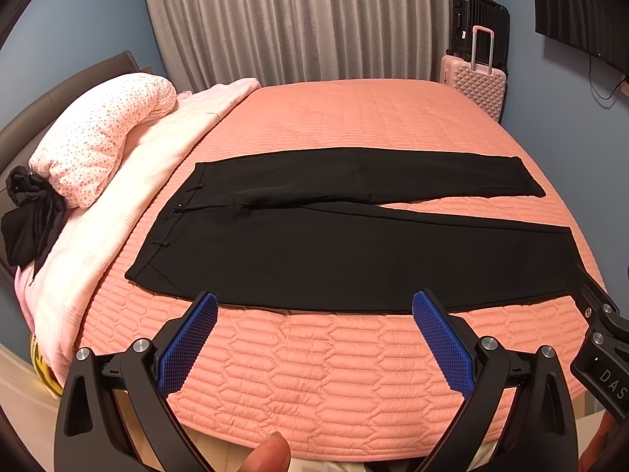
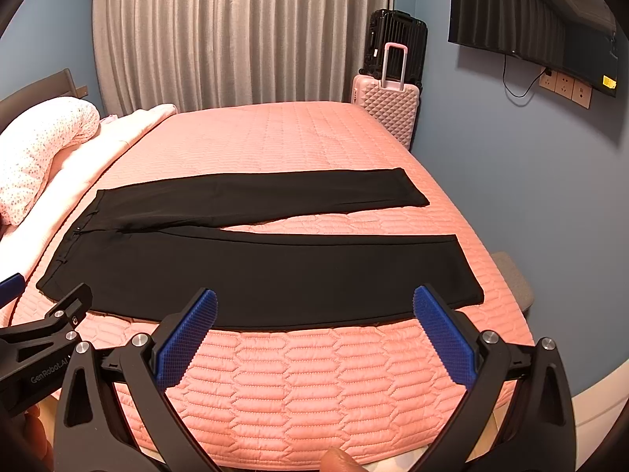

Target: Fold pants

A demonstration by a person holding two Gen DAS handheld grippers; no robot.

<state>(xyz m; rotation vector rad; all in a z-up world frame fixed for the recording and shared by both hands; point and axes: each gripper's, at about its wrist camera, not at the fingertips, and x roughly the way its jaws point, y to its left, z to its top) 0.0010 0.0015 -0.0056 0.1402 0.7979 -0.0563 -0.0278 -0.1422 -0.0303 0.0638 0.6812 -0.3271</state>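
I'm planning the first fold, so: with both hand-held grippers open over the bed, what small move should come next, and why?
Probably lower the left hand-held gripper onto the near waist edge of the pants and the right hand-held gripper onto the near hem. The pants lie flat with legs spread apart, both grippers are open and empty just short of that edge, and the near leg must go over the far one.

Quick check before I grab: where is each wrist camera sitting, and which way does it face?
Left wrist: on the open left gripper at the bed's near edge, toward the waistband end of the pants; a fingertip shows below.
Right wrist: on the open right gripper, nearer the hems; a fingertip shows.
Shared: pants, bed, curtain, pink suitcase, and each other's gripper.
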